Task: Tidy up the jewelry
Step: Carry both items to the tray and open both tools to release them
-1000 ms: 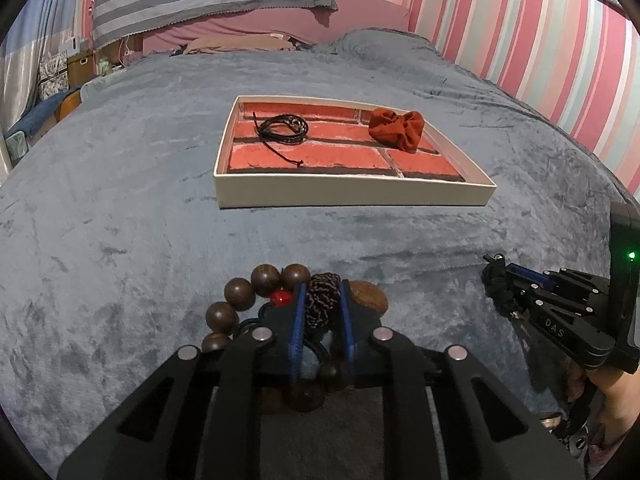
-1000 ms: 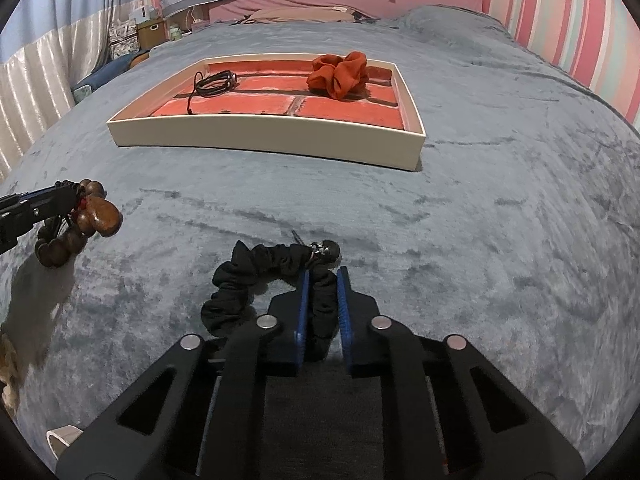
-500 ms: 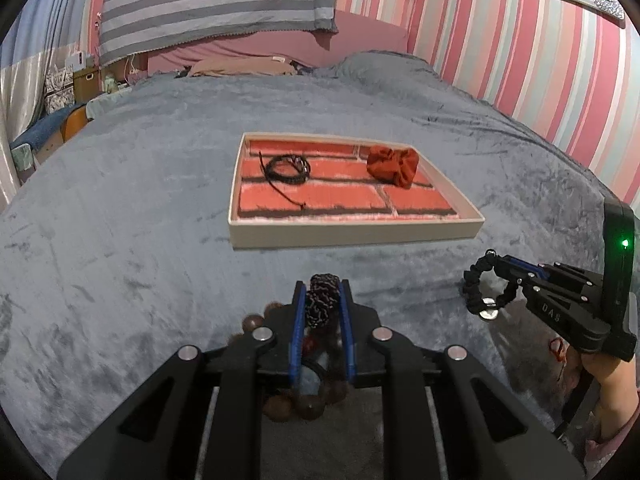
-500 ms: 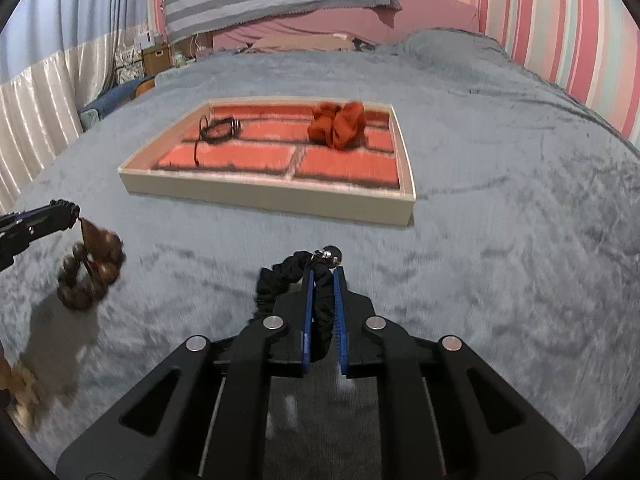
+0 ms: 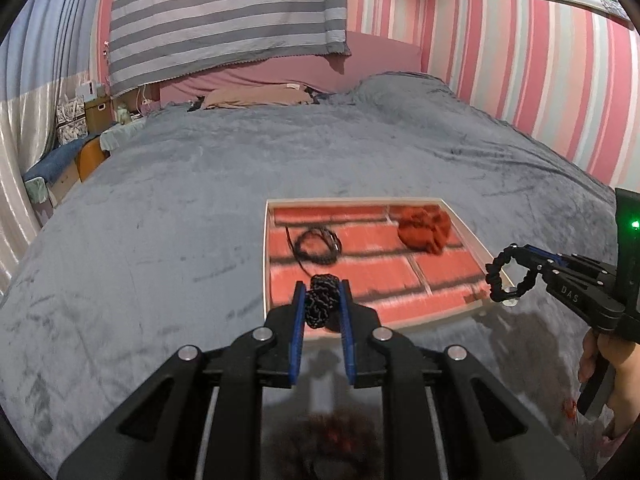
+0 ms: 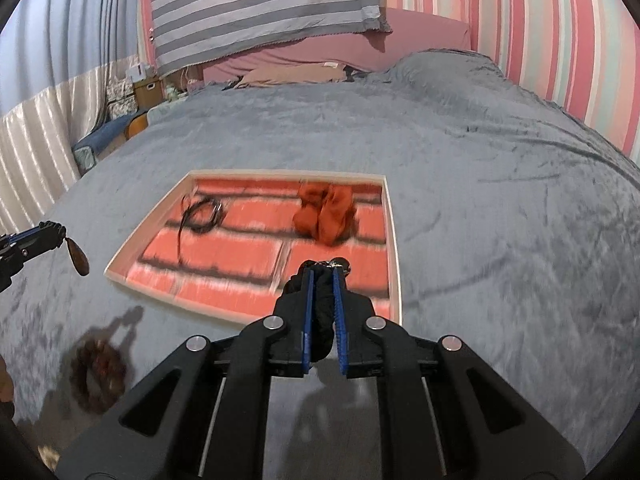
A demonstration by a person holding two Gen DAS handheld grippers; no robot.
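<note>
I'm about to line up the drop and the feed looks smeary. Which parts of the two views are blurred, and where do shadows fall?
Left wrist view: the tray brick lining is motion-smeared near its front edge; the left claw stays sharp; a blurred dark-red mass sits at bottom centre. Right wrist view: the tray and orange scrunchie are streaked; the bead bracelet is soft, its shadow cast on the grey blanket.

Left wrist fisheye looking forward along black left gripper [image 5: 320, 300], hovering above grey plush bedspread [image 5: 160, 220], facing striped headboard wall. Right wrist fisheye facing same way along right gripper [image 6: 321, 276]. Both sharing shallow cream tray with red brick-pattern base [image 5: 265, 256] [image 6: 394, 240], near, just ahead.
</note>
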